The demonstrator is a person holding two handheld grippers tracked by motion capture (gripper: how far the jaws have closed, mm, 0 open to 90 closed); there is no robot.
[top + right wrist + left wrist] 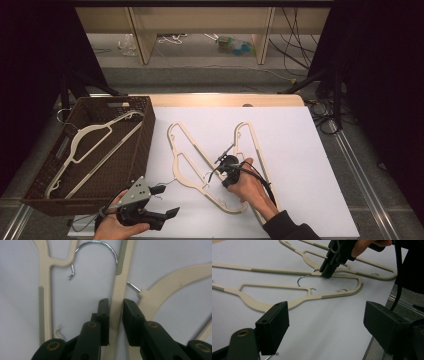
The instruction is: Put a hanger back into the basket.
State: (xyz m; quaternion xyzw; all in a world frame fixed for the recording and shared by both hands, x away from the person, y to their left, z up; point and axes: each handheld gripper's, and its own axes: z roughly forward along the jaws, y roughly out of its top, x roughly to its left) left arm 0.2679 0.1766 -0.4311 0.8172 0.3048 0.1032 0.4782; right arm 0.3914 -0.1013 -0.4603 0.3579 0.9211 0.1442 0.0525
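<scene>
White sheeting covers your table (300, 150), with a brown woven basket (145, 145) at the left edge that already holds one cream hanger (95, 145). Two more cream hangers lie overlapping on the sheet, and the near one (192, 167) is the one you are working on.

Your right gripper (226, 162) is down on a straight bar of that hanger. In the right gripper view (116, 312) the bar runs up between the two black pads; they stand close on either side of it, pinching it or very nearly so, though a thin sliver of light on one side leaves the contact uncertain. A metal hook (100, 255) from the other hanger (255, 150) curls just above the pads and crosses the same bar.

Your left gripper (162, 200) waits near the table's front edge, jaws spread wide with nothing between them, as the left gripper view (324, 322) shows.

You look to be at the grasp, with lifting and carrying to the basket yet to come. Before you raise the bar, make sure the pinch is firm, and lift slowly: that hook may snag and drag the second hanger along. The free left gripper could steady it.
</scene>
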